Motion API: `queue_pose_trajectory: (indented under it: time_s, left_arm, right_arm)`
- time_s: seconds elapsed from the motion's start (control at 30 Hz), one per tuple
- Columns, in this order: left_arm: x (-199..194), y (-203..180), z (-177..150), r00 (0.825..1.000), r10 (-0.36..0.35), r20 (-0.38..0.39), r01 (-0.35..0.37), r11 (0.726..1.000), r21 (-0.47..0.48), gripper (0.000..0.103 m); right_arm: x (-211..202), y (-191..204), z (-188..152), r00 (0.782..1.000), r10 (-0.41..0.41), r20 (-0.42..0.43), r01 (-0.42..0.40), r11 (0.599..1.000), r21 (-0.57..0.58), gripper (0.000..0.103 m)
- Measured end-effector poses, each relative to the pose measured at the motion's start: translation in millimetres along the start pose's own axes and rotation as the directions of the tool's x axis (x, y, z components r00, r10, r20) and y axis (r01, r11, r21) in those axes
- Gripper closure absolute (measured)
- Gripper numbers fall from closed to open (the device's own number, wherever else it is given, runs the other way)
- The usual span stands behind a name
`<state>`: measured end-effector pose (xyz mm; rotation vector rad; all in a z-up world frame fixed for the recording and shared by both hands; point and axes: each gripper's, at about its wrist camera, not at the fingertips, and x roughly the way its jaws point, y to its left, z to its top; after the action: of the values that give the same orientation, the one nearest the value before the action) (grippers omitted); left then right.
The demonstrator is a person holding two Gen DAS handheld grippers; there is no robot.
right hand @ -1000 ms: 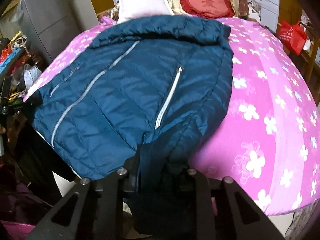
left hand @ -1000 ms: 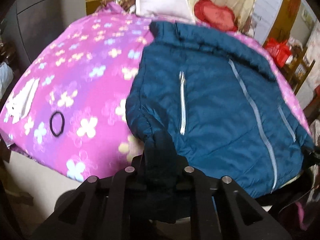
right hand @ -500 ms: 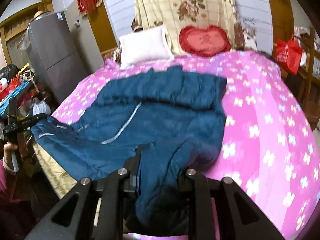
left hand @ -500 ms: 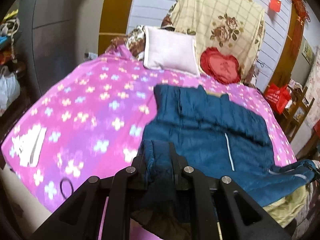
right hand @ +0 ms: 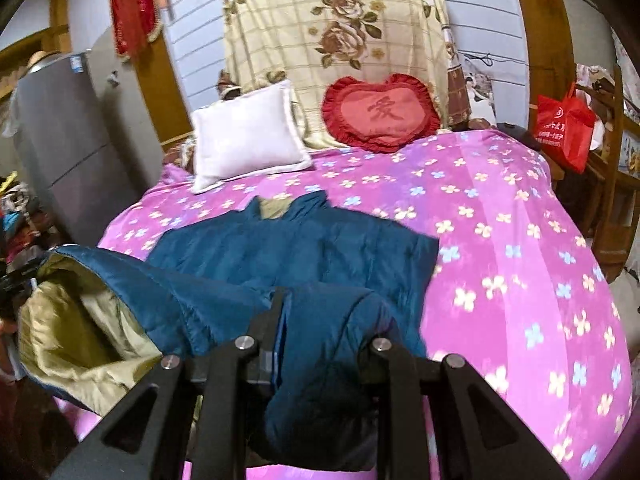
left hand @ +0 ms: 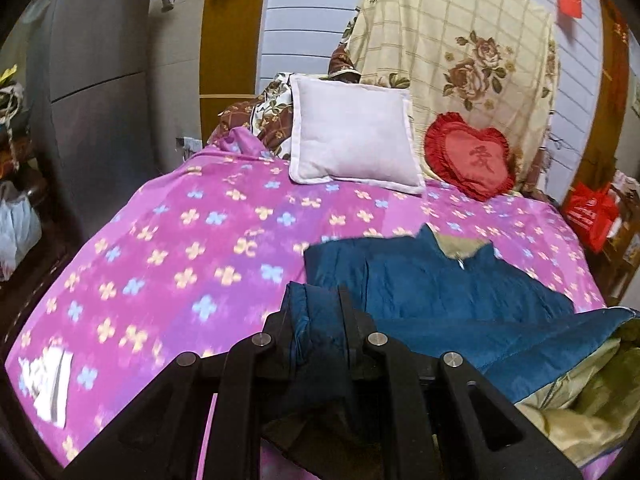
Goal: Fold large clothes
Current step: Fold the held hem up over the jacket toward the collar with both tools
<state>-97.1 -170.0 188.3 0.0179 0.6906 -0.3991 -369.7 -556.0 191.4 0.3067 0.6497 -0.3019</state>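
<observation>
The only container I can find is a red bag at the right edge of the right view, and I cannot see inside it. Much of the blue jacket is hard to read: its lower part is lifted and doubled, so the pale olive lining shows at the lower left of the right view and the lower right of the left view, where the frame cuts it off. The fabric bunched in front of each lens hides how the fold runs underneath. The jacket lies on the pink flowered bed, collar toward the white pillow and the red heart cushion in the upper middle of both views. My left tool is clamped on a thick wad of the jacket's edge at the bottom centre of its frame. My right tool likewise pinches a bulging roll of jacket, its jaws nearly together on the cloth. A white scrap at the lower left of the left view is too blurred to identify.
</observation>
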Motion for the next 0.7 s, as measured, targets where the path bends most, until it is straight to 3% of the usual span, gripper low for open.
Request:
queue_pose_trajectory:
  time_s: [0.33, 0.5, 0.57, 0.63, 0.7]
  left_arm:
    - [109, -27, 32, 0.996, 0.082, -0.026, -0.082, 0.997, -0.008, 0.103]
    - [151, -22, 34, 0.997, 0.035, -0.064, -0.040, 0.996, -0.080, 0.103]
    - [156, -14, 36, 0.997, -0.022, -0.067, 0.014, 0.991, -0.130, 0.097]
    - [150, -7, 38, 0.998, -0.053, -0.045, 0.045, 0.987, -0.156, 0.079]
    - [136, -3, 42, 0.998, -0.062, 0.007, 0.062, 0.987, -0.145, 0.070]
  right_arm:
    - [117, -33, 56, 0.995, -0.076, -0.071, 0.080, 0.995, 0.054, 0.080]
    - [160, -46, 63, 0.991, -0.098, -0.093, 0.108, 0.989, 0.105, 0.080]
    - [178, -49, 63, 0.987, -0.120, -0.107, 0.132, 0.985, 0.114, 0.081]
    - [203, -51, 59, 0.979, -0.150, -0.139, 0.166, 0.979, 0.114, 0.080]
    - [217, -53, 55, 0.974, -0.170, -0.150, 0.188, 0.976, 0.114, 0.081]
